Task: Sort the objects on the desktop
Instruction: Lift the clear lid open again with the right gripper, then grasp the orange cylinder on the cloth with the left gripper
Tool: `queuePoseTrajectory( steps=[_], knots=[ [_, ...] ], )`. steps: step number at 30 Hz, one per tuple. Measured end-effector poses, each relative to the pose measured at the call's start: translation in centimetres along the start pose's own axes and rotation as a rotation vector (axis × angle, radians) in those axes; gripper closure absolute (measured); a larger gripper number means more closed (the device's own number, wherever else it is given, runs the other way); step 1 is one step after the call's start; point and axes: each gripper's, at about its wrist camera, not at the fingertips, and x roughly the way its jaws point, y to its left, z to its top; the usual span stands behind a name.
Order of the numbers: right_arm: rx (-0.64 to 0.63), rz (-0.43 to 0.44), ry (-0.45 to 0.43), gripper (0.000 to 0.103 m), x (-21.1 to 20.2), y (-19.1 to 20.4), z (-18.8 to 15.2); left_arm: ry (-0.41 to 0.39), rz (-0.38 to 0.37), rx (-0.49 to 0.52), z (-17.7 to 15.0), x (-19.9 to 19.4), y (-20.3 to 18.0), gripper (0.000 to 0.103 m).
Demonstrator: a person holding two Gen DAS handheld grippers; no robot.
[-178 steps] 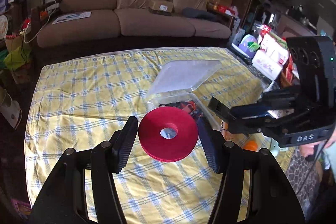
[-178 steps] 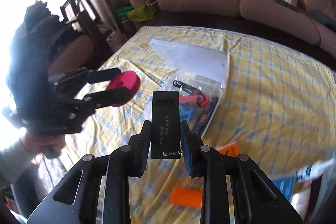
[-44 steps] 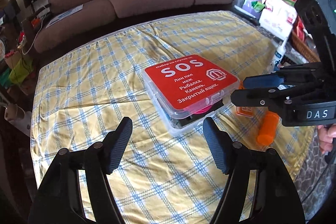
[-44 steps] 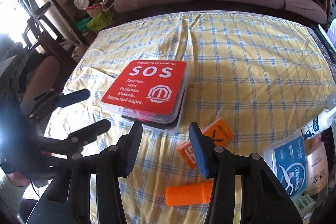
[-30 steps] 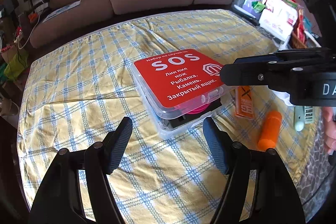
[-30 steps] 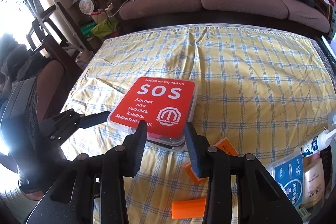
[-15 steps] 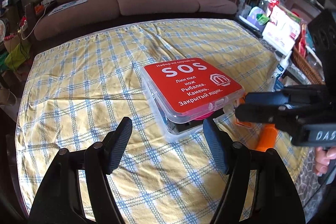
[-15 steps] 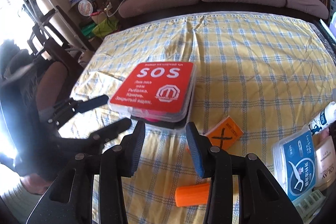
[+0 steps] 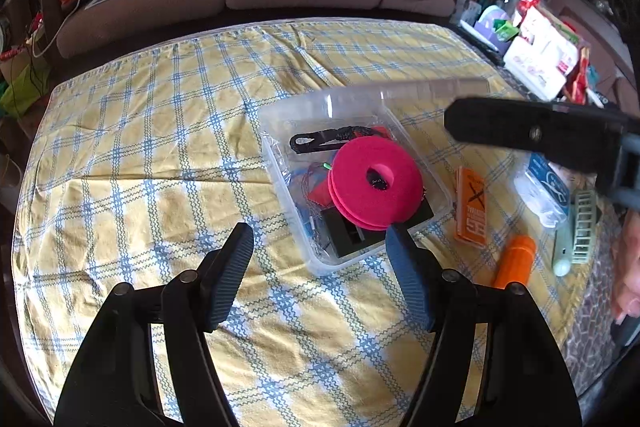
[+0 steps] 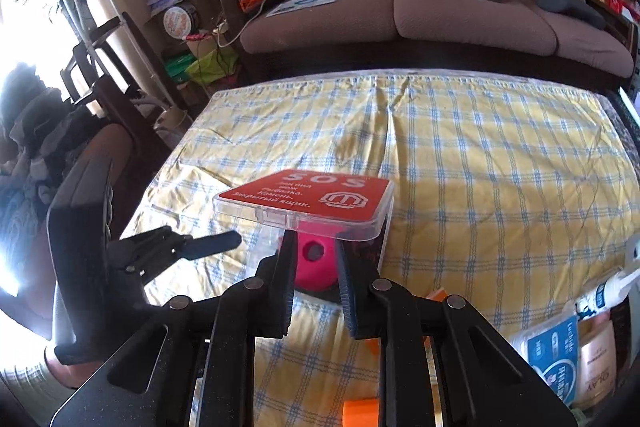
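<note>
A clear plastic box [image 9: 280, 163] stands uncovered on the checked cloth. Inside lie a pink spool [image 9: 376, 183], a black cord and dark items. Its lid [image 10: 312, 195], with a red SOS label, is raised and tilted above the box; in the left wrist view the lid [image 9: 420, 89] is a blurred clear edge. My right gripper [image 10: 314, 243] has its jaws closing to a narrow gap, fingertips right under the lid's near rim. The rim hides whether the pads pinch it. The spool [image 10: 316, 267] shows through the gap. My left gripper [image 9: 320, 231] stands open and empty, just short of the box.
Right of the box lie an orange packet [image 9: 470, 207], an orange tube [image 9: 514, 263], a floss pack [image 9: 544, 187] and a green comb-like piece [image 9: 584, 227]. Bottles and a tube [image 10: 600, 291] crowd the right table edge. A brown sofa [image 10: 440, 7] stands behind the table.
The lid, which lay flat on the box half a second ago, is now lifted at its near edge. The right jaws have narrowed. The left gripper has barely moved.
</note>
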Motion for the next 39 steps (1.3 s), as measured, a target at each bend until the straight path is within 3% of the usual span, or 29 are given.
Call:
queuePoseTrajectory(
  steps=[5,13,15,17,19,20,26,31,36,38,39],
  knots=[
    [-0.009,-0.027,0.014,0.083,0.4,-0.5,4.5,0.000,-0.006,-0.005,0.0,0.0,0.1,0.037],
    [0.132,0.027,0.107,0.089,2.3,-4.5,9.2,-0.012,-0.015,-0.026,-0.2,0.0,0.5,0.037],
    [0.149,0.089,0.123,0.088,2.0,-4.6,8.7,-0.016,-0.021,-0.036,-0.1,-0.1,0.6,0.037],
    [0.110,0.121,0.143,0.075,1.2,-4.0,7.7,-0.022,-0.023,-0.035,-0.2,0.0,0.6,0.037],
    [0.060,0.107,0.150,0.049,0.0,-3.2,6.0,-0.033,-0.029,-0.030,-0.6,-0.4,0.4,0.039],
    [0.038,0.109,0.152,0.046,-0.7,-2.9,5.1,-0.045,-0.040,-0.029,-0.9,-0.9,0.3,0.039],
    [-0.040,-0.010,0.164,0.043,-4.1,-4.2,-0.3,-0.158,-0.195,0.045,-2.4,-4.7,-2.6,0.021],
    [-0.036,-0.141,0.195,0.042,-4.1,-6.2,-2.6,-0.092,-0.219,0.239,-2.8,-3.4,-8.5,0.020],
    [-0.018,-0.132,0.173,0.042,-4.4,-6.9,-3.2,-0.005,-0.244,0.317,-3.3,-0.1,-11.8,0.032],
    [-0.014,-0.126,0.170,0.042,-4.4,-7.1,-3.4,0.021,-0.253,0.327,-3.8,1.2,-12.3,0.045],
    [-0.008,-0.124,0.170,0.042,-4.2,-7.3,-3.5,0.039,-0.259,0.327,-3.9,1.8,-12.3,0.062]
  ],
)
